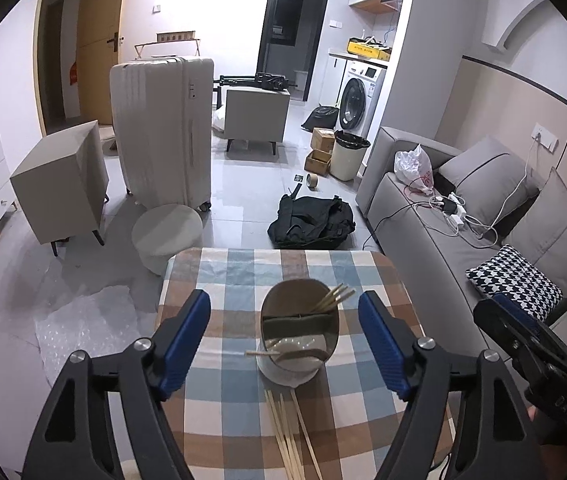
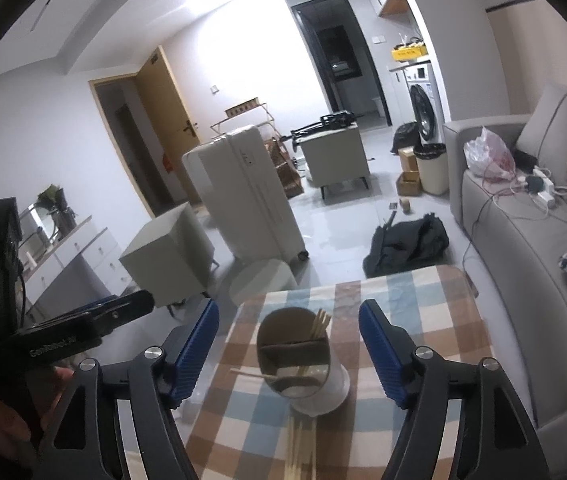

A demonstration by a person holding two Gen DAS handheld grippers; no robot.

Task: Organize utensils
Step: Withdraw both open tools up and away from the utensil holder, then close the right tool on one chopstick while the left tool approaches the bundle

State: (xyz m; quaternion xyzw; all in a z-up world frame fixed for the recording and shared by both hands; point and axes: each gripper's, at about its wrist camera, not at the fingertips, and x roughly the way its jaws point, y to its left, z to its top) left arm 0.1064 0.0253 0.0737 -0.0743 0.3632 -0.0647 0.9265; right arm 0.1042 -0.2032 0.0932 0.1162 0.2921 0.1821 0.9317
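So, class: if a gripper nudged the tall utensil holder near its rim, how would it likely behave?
The utensil holder is tall on a narrow base, so it may tip. The checked tablecloth beneath might bunch or slide. Only a few chopsticks sit inside, so it is probably light.

Utensil holder (image 1: 299, 332) mid-table, loose chopsticks (image 1: 289, 436) before it, sides open

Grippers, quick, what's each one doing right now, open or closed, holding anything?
Left gripper: open, holding nothing, fingers either side of the utensil holder.
Right gripper: open, holding nothing.
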